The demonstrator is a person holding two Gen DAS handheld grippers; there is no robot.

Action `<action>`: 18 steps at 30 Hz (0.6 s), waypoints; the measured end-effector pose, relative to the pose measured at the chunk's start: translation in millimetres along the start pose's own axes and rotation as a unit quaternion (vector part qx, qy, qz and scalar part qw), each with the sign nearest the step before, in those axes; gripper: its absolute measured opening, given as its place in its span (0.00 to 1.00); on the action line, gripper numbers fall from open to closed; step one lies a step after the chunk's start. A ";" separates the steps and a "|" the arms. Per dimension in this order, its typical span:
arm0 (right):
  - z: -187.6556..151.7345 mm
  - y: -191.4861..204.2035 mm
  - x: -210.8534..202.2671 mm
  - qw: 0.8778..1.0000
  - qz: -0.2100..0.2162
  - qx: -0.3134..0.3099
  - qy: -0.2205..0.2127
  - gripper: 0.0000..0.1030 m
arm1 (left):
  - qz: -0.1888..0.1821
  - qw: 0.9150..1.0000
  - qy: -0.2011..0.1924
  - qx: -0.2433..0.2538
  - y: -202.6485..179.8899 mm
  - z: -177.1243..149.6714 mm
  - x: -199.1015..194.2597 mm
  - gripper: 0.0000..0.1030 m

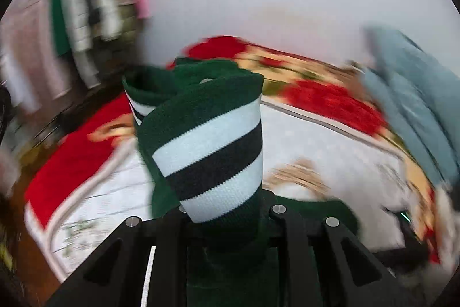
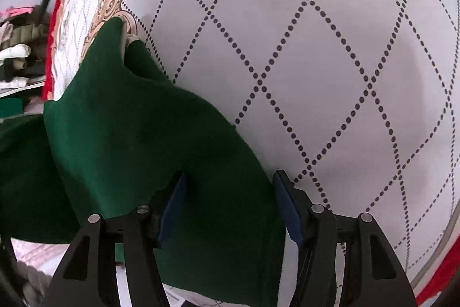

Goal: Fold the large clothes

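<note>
A dark green garment with a ribbed band of white and black stripes point(image 1: 207, 151) rises out of my left gripper point(image 1: 227, 212). The gripper is shut on it, and the cloth wraps over the fingers and hides their tips. The left wrist view is blurred around it. In the right wrist view the plain green body of the garment point(image 2: 138, 134) lies across a white quilted cover point(image 2: 330, 82). My right gripper point(image 2: 230, 192) stands open over it. The cloth runs between the blue pads point(image 2: 287, 206), which stand wide apart and do not press on it.
The cover has dotted diamond stitching, and a bedspread with a red flowered border point(image 1: 330, 102) lies beyond it. A blue-grey cloth point(image 1: 411, 99) lies at the right. Piled clothes point(image 2: 17, 53) sit off the left edge, and blurred garments point(image 1: 77, 19) show at the upper left.
</note>
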State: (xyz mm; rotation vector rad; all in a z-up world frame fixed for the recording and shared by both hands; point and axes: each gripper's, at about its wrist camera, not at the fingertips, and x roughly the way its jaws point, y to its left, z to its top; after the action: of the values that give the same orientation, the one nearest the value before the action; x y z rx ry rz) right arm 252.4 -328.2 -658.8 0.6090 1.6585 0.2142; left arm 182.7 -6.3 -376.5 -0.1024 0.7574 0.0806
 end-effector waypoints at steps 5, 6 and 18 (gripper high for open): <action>3.2 -26.9 -12.0 1.000 0.017 0.002 0.007 0.63 | -0.117 0.989 0.049 0.078 -85.8 -38.8 3.1 0.15; -1.1 -24.1 -5.7 1.000 0.021 0.002 0.008 0.63 | -0.131 0.986 0.060 0.082 -93.9 -45.8 6.0 0.15; 4.5 -46.6 4.4 0.997 0.063 0.020 0.030 0.60 | -0.144 0.961 0.154 0.180 -145.9 -107.8 46.8 0.19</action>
State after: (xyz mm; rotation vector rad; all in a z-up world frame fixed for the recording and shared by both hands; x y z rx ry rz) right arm 244.0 -366.1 -685.3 0.7448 1.6865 0.2949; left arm 159.1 -162.4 -477.3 0.1252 1.0479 -0.3575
